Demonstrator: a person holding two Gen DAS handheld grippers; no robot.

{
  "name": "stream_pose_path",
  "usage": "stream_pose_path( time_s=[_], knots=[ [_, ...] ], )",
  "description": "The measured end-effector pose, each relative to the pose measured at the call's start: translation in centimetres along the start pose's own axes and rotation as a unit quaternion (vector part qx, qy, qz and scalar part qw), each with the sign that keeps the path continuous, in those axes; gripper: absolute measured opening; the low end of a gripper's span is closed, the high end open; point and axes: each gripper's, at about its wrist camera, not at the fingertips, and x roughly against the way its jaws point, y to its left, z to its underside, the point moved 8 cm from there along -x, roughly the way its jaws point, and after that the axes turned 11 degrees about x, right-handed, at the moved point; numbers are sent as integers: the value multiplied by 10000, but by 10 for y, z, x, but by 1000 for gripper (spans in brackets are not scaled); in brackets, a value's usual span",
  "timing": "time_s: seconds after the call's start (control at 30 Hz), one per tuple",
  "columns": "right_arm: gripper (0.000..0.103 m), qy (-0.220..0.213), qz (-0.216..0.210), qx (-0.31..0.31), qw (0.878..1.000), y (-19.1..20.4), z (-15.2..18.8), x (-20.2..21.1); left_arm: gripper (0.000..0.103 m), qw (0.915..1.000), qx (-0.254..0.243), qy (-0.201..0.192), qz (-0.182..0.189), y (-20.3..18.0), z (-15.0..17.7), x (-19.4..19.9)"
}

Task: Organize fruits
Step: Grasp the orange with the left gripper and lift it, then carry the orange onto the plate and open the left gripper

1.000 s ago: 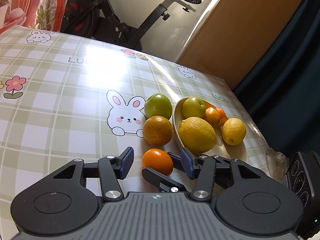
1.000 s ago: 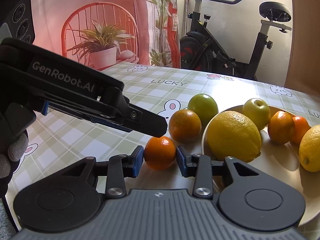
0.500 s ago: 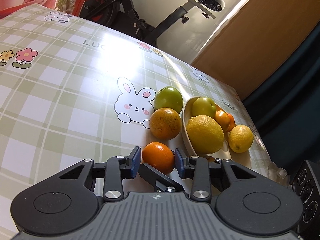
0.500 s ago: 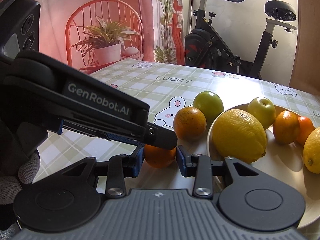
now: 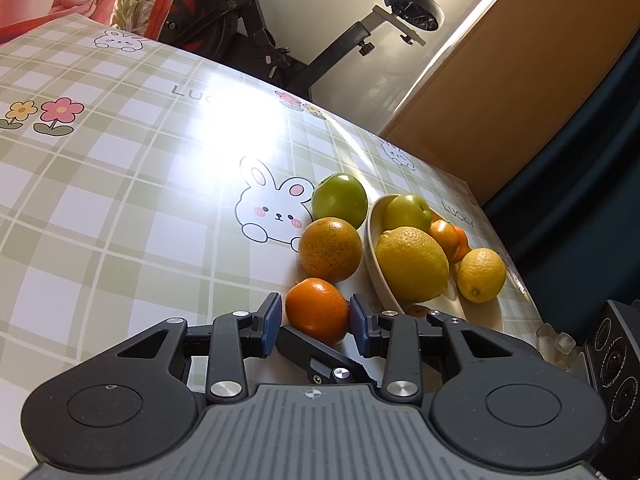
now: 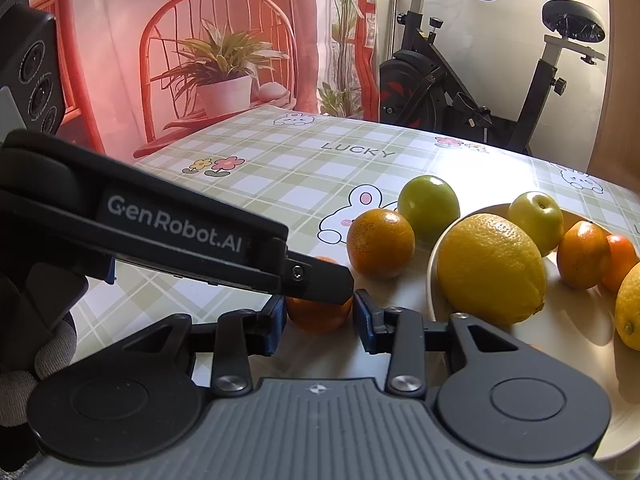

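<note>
A: What's the tabletop [image 5: 120, 200] like?

B: Green-and-white plaid cloth w/ bunnies, flowers, "LUCKY" print. Big sun glare across the middle.

A: Fruit?

B: Small orange [image 5: 318, 309] on the cloth, near edge. Behind it a speckled orange [image 5: 330, 249], then a green apple [image 5: 340, 200], both just beside the bowl [image 5: 370, 236]. In the bowl: big lemon [image 5: 412, 263], yellow-green apple [image 5: 407, 212], two small oranges, a 2nd lemon [image 5: 481, 275].

A: Grippers?

B: Both at the small orange. Left gripper [image 5: 316, 323]: blue fingers [image 5: 270, 320] either side of it, close to the skin; contact can't be told, but part open at most. Right gripper [image 6: 320, 320]: same fruit between its fingers, left pad looks touching, right pad w/ a small gap. In the right view the left gripper's black finger crosses over the top of the orange, so much is hidden. Neither grip confirmed.

A: Room?

B: Exercise bike [image 6: 480, 80] behind the tabletop, against a pale wall. Red rattan chair [image 6: 216, 60] w/ a potted plant [image 6: 224, 72] at the far left, a tall plant alongside. Brown wood panel [image 5: 500, 80] to the right, dark beyond.
</note>
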Motion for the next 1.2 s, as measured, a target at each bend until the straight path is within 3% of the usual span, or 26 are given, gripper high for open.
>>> stream_pose_path(
  time_s=[0.43,0.6,1.2],
  knots=[
    [38,-42,-52,88,9999,6,1,2,42,9995,-260,-128,-99,-3,6,2],
    [38,-265,3,119,9996,7,-1,10,42,9979,-617,-200,-92,-17,2,7],
    [38,-922,546,-660,9920,-36,11,63,42,9902,-1387,-44,145,-80,11,-9]
  ],
)
